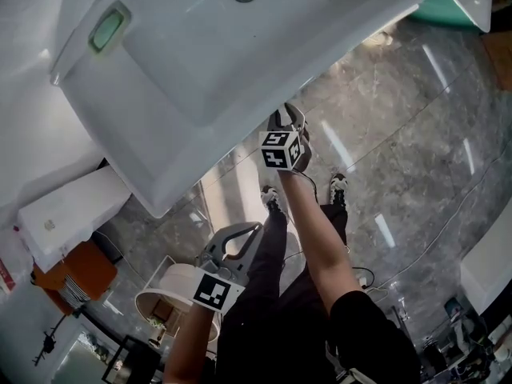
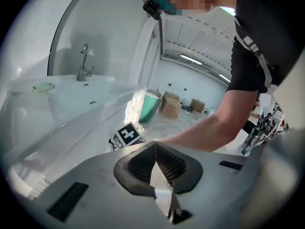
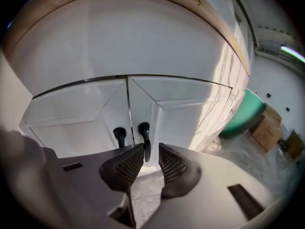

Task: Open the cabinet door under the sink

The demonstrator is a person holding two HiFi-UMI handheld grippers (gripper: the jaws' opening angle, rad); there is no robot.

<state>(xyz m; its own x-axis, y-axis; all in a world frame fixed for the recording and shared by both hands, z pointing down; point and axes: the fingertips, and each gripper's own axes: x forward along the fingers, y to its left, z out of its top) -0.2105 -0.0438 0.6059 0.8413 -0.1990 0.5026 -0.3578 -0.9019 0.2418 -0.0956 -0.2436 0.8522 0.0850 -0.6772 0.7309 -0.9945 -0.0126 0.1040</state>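
Our right gripper [image 3: 150, 152] has its jaws apart around the black handle [image 3: 144, 133] of the cabinet door [image 3: 186, 113], so we can pinch and pull; the left gripper [image 2: 155, 151] rests closed, empty

Grey marbled floor [image 1: 416, 118], green tub [image 2: 150, 106] and cardboard boxes [image 2: 170, 105] standing on it
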